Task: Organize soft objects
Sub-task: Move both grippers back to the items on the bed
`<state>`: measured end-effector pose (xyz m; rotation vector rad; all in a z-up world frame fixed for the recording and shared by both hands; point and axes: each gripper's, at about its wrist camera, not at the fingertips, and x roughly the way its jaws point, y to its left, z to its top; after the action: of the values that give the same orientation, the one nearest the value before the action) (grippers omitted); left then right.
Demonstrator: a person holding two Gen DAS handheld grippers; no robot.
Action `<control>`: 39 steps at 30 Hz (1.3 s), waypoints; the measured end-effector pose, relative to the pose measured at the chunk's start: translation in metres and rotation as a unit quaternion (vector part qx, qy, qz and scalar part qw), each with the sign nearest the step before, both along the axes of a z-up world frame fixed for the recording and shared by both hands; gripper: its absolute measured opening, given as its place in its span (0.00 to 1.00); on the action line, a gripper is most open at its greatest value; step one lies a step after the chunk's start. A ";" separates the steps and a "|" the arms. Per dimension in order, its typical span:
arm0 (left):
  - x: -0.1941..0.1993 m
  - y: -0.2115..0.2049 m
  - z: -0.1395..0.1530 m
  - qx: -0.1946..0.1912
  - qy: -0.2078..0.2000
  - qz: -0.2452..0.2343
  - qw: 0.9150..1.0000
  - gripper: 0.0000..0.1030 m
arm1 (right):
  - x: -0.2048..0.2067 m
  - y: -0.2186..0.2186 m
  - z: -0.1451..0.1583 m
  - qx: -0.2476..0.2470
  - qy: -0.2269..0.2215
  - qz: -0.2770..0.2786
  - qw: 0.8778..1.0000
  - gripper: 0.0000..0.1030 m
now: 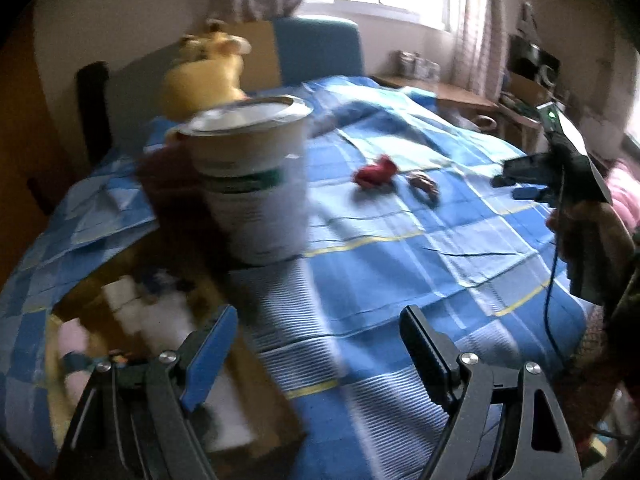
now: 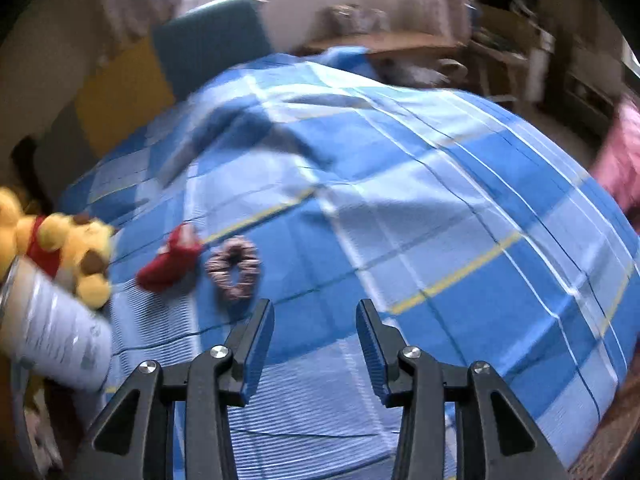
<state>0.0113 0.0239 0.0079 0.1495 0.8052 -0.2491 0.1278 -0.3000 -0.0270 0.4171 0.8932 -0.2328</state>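
On the checked cloth [image 2: 460, 184], the scrunchie [image 2: 234, 268] is lying just at three o'clock of the small sock [image 2: 170, 264]. The plush bear [image 2: 76, 256] is sitting at nine o'clock of the sock, touching the tub [image 2: 52, 336] at its six o'clock.

The bedspread [image 2: 460, 184] is woven cloth, matt, in blue checks with thin yellow lines and finely ribbed striped squares. Near its left edge the bucket [image 1: 252, 184] looks like smooth plastic with a faint sheen and a printed label. The teddy bear [image 2: 76, 252] is fuzzy yellow plush. The red sock [image 2: 170, 266] is soft matt knit; the scrunchie [image 2: 234, 268] is gathered, crinkled fabric. The left gripper [image 1: 316, 344] and right gripper [image 2: 316, 332] are matt black plastic with shiny metal bolts and ridged blue pads [image 2: 256, 356].
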 end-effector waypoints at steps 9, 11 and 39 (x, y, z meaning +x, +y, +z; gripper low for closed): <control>0.048 -0.056 -0.018 -0.028 0.048 -0.040 0.998 0.81 | -0.001 -0.019 -0.016 0.081 0.023 -0.030 0.996 0.42; 0.060 -0.068 -0.021 -0.033 0.054 -0.048 0.997 0.77 | -0.003 -0.024 -0.016 0.088 0.016 -0.040 0.995 0.42; 0.257 -0.236 -0.104 0.003 0.096 -0.075 0.993 0.49 | -0.003 -0.028 -0.015 0.155 -0.013 -0.014 0.988 0.42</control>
<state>0.2679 -0.2121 -0.0964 0.1951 0.9872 -0.4075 0.1249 -0.3281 -0.0418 0.7207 0.9003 -0.1134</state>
